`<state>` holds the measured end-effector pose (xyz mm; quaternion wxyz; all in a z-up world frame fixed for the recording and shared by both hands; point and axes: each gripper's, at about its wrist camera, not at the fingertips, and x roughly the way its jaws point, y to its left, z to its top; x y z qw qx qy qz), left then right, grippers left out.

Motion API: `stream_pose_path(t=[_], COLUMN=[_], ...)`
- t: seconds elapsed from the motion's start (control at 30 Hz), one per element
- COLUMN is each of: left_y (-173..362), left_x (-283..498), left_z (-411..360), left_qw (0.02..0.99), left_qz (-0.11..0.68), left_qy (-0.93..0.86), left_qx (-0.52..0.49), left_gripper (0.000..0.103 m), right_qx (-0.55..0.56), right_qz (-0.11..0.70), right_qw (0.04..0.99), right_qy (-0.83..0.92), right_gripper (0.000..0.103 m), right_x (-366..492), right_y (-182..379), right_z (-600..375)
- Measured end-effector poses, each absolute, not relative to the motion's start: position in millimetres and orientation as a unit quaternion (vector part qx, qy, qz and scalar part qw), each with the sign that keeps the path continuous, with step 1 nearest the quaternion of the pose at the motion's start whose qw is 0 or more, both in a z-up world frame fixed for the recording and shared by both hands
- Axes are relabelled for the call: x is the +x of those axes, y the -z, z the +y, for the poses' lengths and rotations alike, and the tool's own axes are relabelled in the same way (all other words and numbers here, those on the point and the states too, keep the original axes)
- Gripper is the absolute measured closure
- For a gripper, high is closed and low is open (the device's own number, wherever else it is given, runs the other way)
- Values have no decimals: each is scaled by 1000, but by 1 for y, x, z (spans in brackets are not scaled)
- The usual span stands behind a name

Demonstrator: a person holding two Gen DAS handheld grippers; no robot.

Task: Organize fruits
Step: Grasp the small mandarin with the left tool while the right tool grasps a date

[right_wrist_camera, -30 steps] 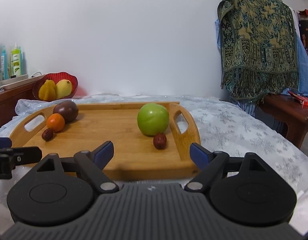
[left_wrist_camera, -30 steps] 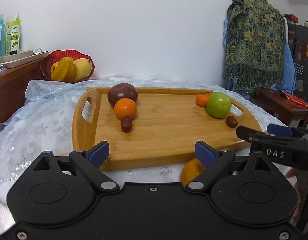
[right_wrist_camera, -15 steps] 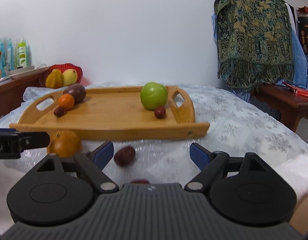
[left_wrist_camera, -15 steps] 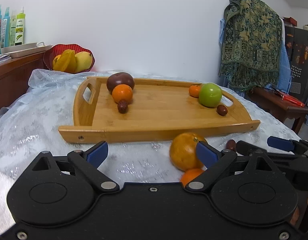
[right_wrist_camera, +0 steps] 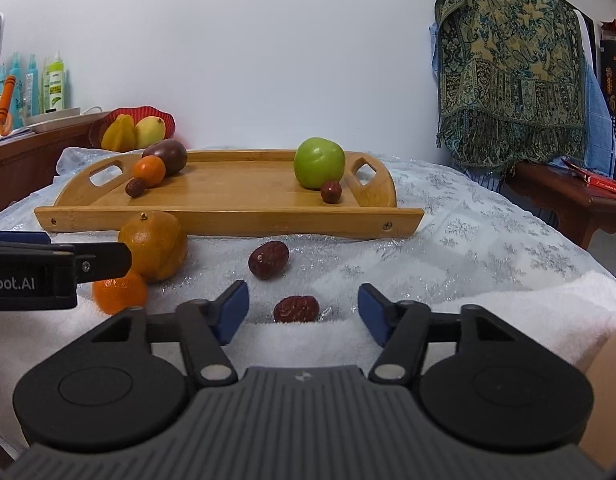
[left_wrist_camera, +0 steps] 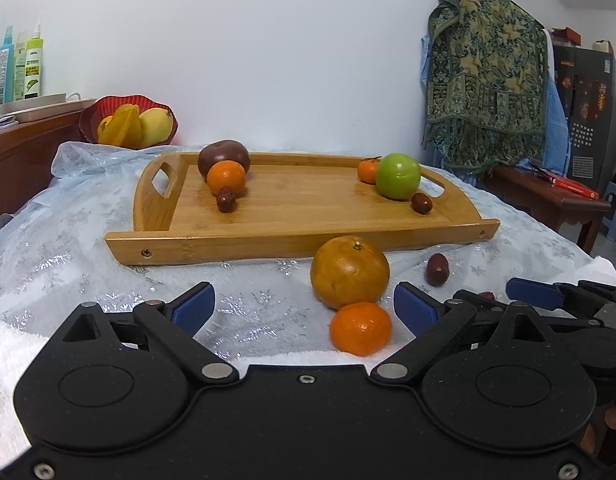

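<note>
Since a second earlier, both views have been drawn back from the bamboo serving tray (right_wrist_camera: pixel 228 216), so the loose fruit in front of it is now seen. The right hand-held gripper (right_wrist_camera: pixel 304 312) is closing, with the nearer wrinkled dark-red jujube (right_wrist_camera: pixel 296 309) between its blue pads but not yet pressed. The closing is best finished centred on this date, low at the white towel (right_wrist_camera: pixel 487 312), so it is not pushed away. The left hand-held gripper (left_wrist_camera: pixel 304 306) stands wide open and empty, with the small bright-orange mandarin (left_wrist_camera: pixel 360 328) just ahead; whether that fruit lies fully between the pads cannot be told.
</note>
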<state>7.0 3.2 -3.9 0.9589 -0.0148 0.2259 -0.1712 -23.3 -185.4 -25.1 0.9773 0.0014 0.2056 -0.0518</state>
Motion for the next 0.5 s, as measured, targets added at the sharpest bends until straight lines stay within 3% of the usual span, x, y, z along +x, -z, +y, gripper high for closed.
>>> stream_pose_path(t=[0.2, 0.27, 0.4, 0.5], left_y=[5, 5, 6, 6], left_x=[1, -2, -4, -5], left_z=[1, -1, -4, -6], left_qw=[957, 957, 954, 949], left_qz=[224, 220, 227, 234], left_qy=[184, 187, 196, 209], left_qx=[-17, -14, -10, -13], left_gripper=[13, 22, 48, 56], right_qx=[-5, -10, -26, -32], right_qz=[200, 196, 193, 196], right_qw=[979, 979, 980, 980], right_qy=[49, 45, 34, 32], right_gripper=[52, 54, 62, 64], right_x=[-27, -28, -29, -28], right_y=[26, 25, 25, 26], right_z=[-183, -181, -175, -172])
